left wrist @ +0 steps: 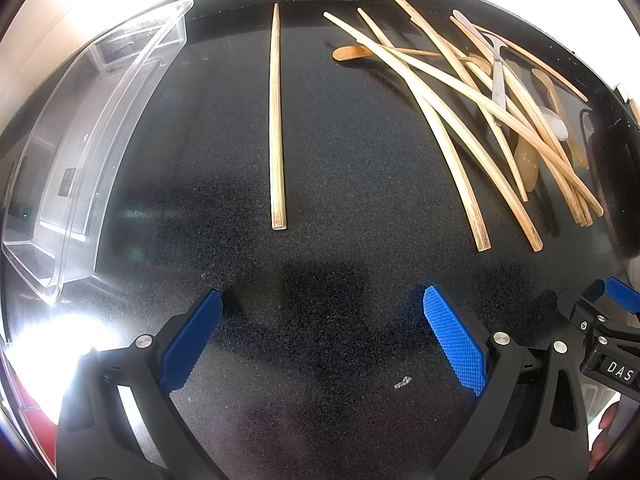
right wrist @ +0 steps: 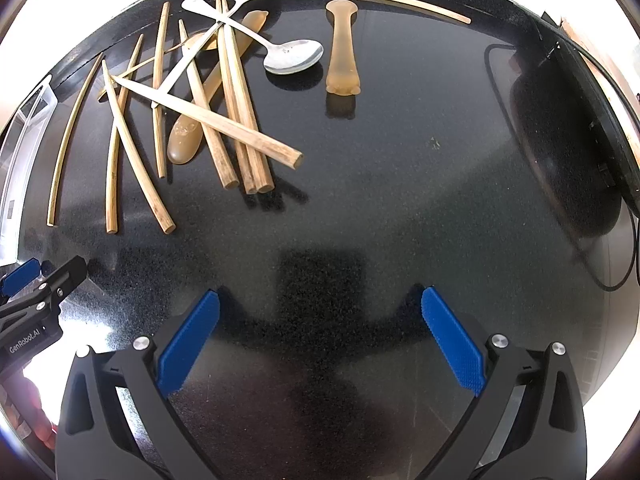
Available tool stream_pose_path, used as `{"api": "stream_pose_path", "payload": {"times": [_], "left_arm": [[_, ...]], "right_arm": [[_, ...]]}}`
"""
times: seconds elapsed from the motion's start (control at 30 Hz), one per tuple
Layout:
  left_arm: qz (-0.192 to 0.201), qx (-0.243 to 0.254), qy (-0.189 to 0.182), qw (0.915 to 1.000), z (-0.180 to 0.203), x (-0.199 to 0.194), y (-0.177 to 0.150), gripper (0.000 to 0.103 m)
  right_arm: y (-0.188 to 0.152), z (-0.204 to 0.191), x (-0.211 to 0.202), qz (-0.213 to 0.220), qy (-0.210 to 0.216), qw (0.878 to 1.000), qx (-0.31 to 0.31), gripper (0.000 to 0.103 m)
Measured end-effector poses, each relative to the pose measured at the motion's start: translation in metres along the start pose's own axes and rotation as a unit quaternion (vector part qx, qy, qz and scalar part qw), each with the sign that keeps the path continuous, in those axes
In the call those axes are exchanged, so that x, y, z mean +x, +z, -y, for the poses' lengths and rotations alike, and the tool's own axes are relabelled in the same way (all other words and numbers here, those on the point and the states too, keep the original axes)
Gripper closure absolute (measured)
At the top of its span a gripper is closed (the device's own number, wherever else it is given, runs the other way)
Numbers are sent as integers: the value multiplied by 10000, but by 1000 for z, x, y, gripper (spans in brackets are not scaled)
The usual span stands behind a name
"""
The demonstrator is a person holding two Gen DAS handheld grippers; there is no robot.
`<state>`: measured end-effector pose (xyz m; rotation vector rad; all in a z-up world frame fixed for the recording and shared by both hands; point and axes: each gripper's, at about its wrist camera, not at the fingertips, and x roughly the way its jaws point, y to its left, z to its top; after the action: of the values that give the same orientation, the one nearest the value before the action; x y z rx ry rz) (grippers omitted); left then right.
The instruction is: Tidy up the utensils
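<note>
Hovering, both grippers wide apart, empty: left gripper [left wrist: 322, 336], right gripper [right wrist: 320, 336]. Lone chopstick [left wrist: 277, 120] at 12 o'clock from left. Light, stiff, probably rolls; pinch mid-shaft. Tray [left wrist: 96, 136] at 10.

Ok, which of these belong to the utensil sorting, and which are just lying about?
For the job:
chopsticks
metal spoon
amber spoons
clear bin
lone chopstick

Lying about:
black pan
crumb

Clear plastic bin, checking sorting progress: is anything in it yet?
Empty: through the clear plastic bin only its bare bottom shows; the lone chopstick lies outside it.
</note>
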<state>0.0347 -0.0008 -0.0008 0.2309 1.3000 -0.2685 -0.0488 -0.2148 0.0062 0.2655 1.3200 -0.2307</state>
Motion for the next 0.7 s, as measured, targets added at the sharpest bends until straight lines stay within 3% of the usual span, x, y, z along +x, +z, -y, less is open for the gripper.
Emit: {"api": "stream_pose_path", "payload": {"times": [0.7], "left_arm": [[24,13,-3,10000,-1,-1,-1,6]], "right_arm": [[-4,-1,-2,100,24,9999,-96,5]]}}
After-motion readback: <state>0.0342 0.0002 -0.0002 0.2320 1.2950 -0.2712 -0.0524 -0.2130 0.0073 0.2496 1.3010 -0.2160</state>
